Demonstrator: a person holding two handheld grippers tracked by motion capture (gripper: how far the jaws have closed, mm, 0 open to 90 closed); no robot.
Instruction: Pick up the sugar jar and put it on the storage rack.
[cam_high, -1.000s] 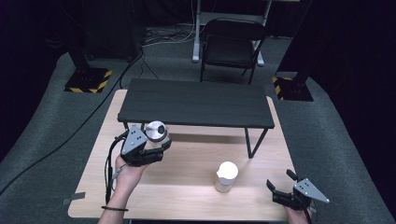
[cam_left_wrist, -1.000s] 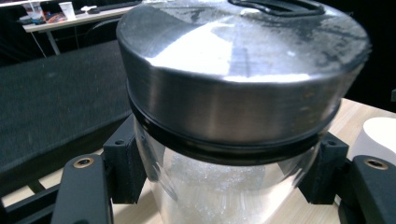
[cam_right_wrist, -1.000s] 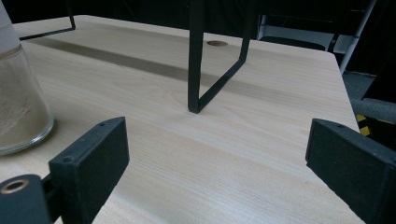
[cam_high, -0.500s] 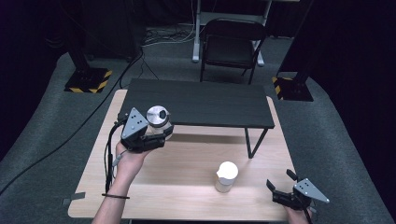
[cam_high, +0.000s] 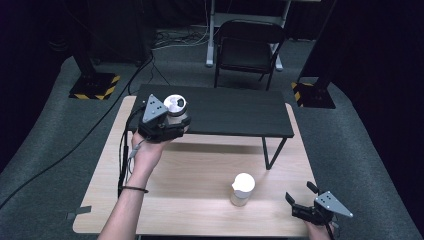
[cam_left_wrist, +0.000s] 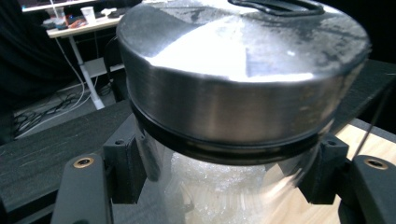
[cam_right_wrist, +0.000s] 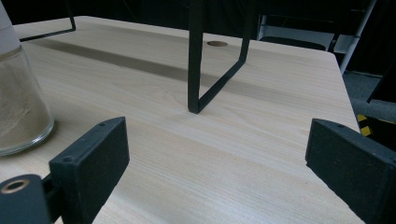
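Jar (cam_high: 175, 112) with steel lid, clamped at its glass body below the lid by left hand-held gripper (cam_high: 167, 126), held over the black shelf's (cam_high: 235, 112) left end. Likely rigid, slick, breakable; grip under the lid rim looks sensible. Right hand-held gripper (cam_high: 304, 206) wide open, empty, near counter (cam_high: 195, 170) edge. Second jar (cam_high: 242, 190) stands just beside it; shelf leg (cam_right_wrist: 194, 60) beyond.

The left hand-held gripper (cam_left_wrist: 224, 186) has its two black jaws pressed against the clear sides of a jar (cam_left_wrist: 219, 196) with a steel lid (cam_left_wrist: 238, 70). White grainy stuff fills the jar. Beyond lies a black shelf (cam_left_wrist: 56, 144); the wooden bench (cam_left_wrist: 369, 140) shows at right
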